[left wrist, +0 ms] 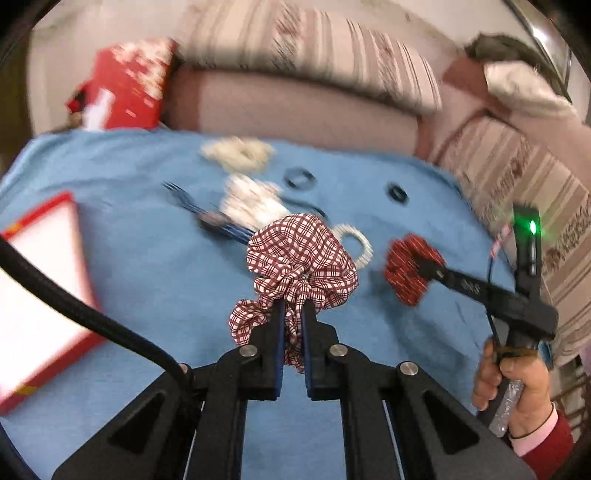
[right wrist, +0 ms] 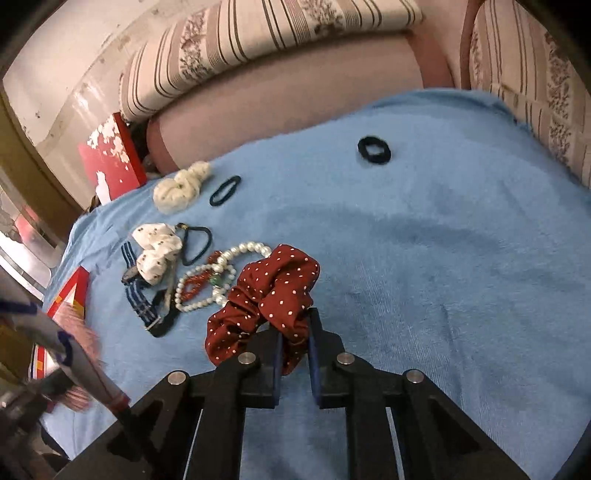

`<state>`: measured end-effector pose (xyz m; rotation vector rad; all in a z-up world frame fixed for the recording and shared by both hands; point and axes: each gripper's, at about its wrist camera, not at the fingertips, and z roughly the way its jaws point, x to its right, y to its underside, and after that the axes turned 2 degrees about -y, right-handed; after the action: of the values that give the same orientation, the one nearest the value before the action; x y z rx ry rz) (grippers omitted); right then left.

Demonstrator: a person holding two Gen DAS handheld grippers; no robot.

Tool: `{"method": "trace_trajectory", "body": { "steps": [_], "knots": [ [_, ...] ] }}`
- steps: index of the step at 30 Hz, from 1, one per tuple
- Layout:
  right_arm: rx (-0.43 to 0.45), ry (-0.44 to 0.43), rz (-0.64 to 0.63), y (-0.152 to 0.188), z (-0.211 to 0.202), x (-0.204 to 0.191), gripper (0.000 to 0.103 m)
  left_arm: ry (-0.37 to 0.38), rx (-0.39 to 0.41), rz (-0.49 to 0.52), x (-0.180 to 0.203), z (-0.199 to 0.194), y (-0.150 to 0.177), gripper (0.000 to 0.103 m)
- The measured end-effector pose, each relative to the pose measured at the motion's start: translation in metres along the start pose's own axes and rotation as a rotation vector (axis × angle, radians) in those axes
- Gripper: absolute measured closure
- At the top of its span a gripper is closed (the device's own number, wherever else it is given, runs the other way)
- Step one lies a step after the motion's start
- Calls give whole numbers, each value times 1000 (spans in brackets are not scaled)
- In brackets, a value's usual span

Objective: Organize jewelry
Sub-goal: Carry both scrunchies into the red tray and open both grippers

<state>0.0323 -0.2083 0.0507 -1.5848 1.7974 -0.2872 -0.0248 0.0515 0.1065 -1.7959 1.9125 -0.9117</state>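
My left gripper is shut on a red-and-white checked scrunchie and holds it above the blue towel. My right gripper is shut on a dark red polka-dot scrunchie; it also shows in the left wrist view, at the right. On the towel lie a pearl bracelet, a white dotted scrunchie, a cream scrunchie, a striped watch strap and black hair ties.
A red box with a white inside lies at the towel's left edge. A red flowered lid leans at the back left. A striped sofa runs behind and to the right.
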Motion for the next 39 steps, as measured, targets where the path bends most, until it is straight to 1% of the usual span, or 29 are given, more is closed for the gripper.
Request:
{"method": "trace_trajectory", "body": {
  "steps": [1,2,3,5,7,9,10,11,12,13,15,16,17,19,21,22,24,25,26,27,28,29,30,31,32,35,36,37,39],
  "knots": [
    [7,5,-6,2,-2,-4,91,-33,35,-6,-13,-13,-1,95],
    [14,9,-10,6,-7,-9,91,-55,53,-9,-21,-19,-2,95],
    [17,7,-10,9,-10,-12,91,-92,77,-18,-36,-29,-3,95],
    [30,-8,-37,15,-21,-32,91,-158,111,-57,-66,-44,-3,95],
    [38,-42,-71,17,-30,-58,91,-214,123,-103,-98,-55,-1,95],
    [21,-104,-80,19,-31,-83,91,-268,122,-148,-128,-63,4,95],
    [-3,-161,-95,20,-29,-106,91,-300,114,-181,-146,-67,7,95],
    [-20,-193,-115,22,-25,-125,91,-327,106,-213,-161,-70,10,95],
    [-34,-214,-135,25,-21,-141,91,-352,100,-246,-175,-72,12,95],
    [-62,-253,-171,26,-15,-171,91,-376,92,-276,-191,-74,15,95],
    [-99,-299,-215,32,-5,-209,91,-449,64,-349,-224,-78,27,95],
    [-122,-325,-257,36,3,-240,91,-477,47,-390,-242,-81,34,95],
    [-132,-334,-283,39,8,-257,90,-493,36,-415,-252,-83,38,95],
    [-166,-343,-361,51,27,-305,90,-552,5,-472,-277,-87,47,95],
    [-198,-331,-417,63,48,-340,90,-597,-22,-526,-300,-90,57,94],
    [-210,-311,-450,70,59,-355,90,-606,-32,-551,-310,-91,62,93],
    [-231,-267,-499,79,78,-377,90,-597,-39,-587,-324,-95,70,93],
    [-241,-249,-512,81,87,-381,89,-590,-36,-601,-329,-98,72,90],
    [-251,-224,-527,84,97,-386,86,-591,-32,-607,-328,-100,72,88],
    [-262,-197,-533,86,104,-390,81,-593,-21,-613,-328,-104,73,82],
    [-275,-182,-532,86,106,-390,67,-588,-4,-616,-327,-107,73,73],
    [-278,-187,-529,86,105,-389,55,-582,8,-617,-325,-111,73,68],
    [-270,-198,-528,84,101,-387,51,-575,27,-619,-325,-113,73,59],
    [-255,-201,-533,82,94,-386,44,-573,46,-623,-323,-117,74,57],
    [-238,-199,-540,80,89,-386,39,-573,56,-626,-325,-120,74,57],
    [-191,-176,-549,76,73,-380,38,-572,91,-639,-322,-125,70,57],
    [-187,-141,-553,74,76,-375,38,-568,105,-643,-320,-126,70,57],
    [-196,-98,-560,74,81,-372,38,-561,119,-642,-318,-127,68,57],
    [-228,-59,-564,75,90,-366,38,-560,141,-634,-312,-128,65,57]
  ]
}}
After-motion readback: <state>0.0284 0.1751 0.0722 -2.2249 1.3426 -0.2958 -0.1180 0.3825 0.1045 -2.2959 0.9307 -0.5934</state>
